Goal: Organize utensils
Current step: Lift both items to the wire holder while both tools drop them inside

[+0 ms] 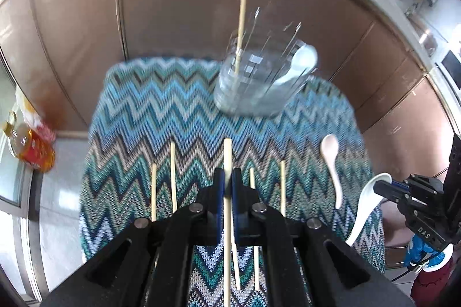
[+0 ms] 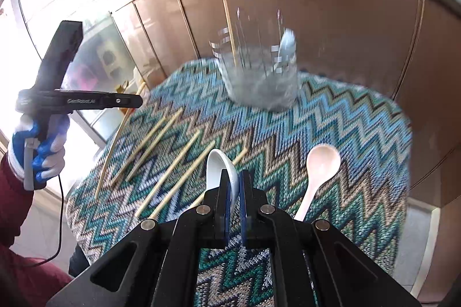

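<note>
Above the zigzag mat (image 1: pixel 178 111), left tool (image 1: pixel 227 177) clamped on pale chopstick (image 1: pixel 227 154), right tool (image 2: pixel 234 180) on glossy white spoon (image 2: pixel 217 165).

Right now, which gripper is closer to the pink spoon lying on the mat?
Right. The right gripper, shut on a white spoon, sits just beside the pink spoon. The left gripper, shut on a chopstick, is farther off, over the mat's middle.
</note>
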Available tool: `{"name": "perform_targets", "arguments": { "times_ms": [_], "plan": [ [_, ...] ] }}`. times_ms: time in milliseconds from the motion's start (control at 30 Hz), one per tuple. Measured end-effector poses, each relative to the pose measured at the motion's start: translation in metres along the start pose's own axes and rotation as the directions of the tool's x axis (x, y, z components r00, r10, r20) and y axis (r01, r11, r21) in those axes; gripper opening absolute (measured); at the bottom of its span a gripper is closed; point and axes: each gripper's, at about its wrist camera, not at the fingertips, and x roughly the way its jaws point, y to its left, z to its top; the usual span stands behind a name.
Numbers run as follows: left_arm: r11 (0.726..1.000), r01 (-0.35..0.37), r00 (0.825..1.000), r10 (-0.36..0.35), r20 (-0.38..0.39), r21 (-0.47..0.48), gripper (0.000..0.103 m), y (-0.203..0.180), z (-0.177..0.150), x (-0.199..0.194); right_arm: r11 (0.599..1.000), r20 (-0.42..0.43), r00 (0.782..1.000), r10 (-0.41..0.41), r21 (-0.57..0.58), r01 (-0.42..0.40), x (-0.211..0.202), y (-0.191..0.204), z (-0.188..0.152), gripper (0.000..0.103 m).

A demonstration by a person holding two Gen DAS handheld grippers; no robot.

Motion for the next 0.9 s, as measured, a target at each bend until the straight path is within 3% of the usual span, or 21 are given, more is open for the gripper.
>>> {"name": "perform_targets", "arguments": {
  "times_ms": [167, 267, 433, 533, 733, 833, 900],
  "plan": [
    [1.0, 0.01, 0.992, -0.011, 0.125, 0.004, 0.004, -0.02, 0.013, -0.035, 0.999, 0.091, 0.995, -0.046, -0.02, 0.048, -0.028, 0.017, 0.018, 0.005],
    [0.999, 0.032, 0.973, -0.031, 0.229, -0.001, 0.004, -0.025, 0.032, -0.061, 0.997, 0.161, 0.984, -0.078, -0.014, 0.082, -0.037, 0.024, 0.037, 0.005],
    [0.997, 0.073, 0.913, -0.06, 0.404, -0.016, 0.004, -0.036, 0.073, -0.087, 0.993, 0.284, 0.952, -0.115, 0.035, 0.11, -0.044, 0.024, 0.081, 0.005],
    [0.994, 0.1, 0.876, -0.064, 0.478, -0.05, 0.004, -0.04, 0.097, -0.083, 0.986, 0.358, 0.918, -0.169, 0.055, 0.16, -0.038, 0.019, 0.108, 0.005],
    [0.983, 0.095, 0.783, 0.024, 0.622, -0.158, 0.004, -0.037, 0.14, -0.056, 0.964, 0.495, 0.83, -0.259, 0.08, 0.253, -0.011, 0.008, 0.151, 0.005],
    [0.978, 0.067, 0.753, 0.081, 0.653, -0.199, 0.004, -0.037, 0.157, -0.033, 0.955, 0.511, 0.811, -0.285, 0.076, 0.287, 0.014, 0.003, 0.162, 0.005],
    [0.976, 0.044, 0.737, 0.112, 0.666, -0.213, 0.004, -0.037, 0.164, -0.016, 0.954, 0.509, 0.811, -0.289, 0.082, 0.288, 0.031, -0.006, 0.163, 0.005]
  ]
}}
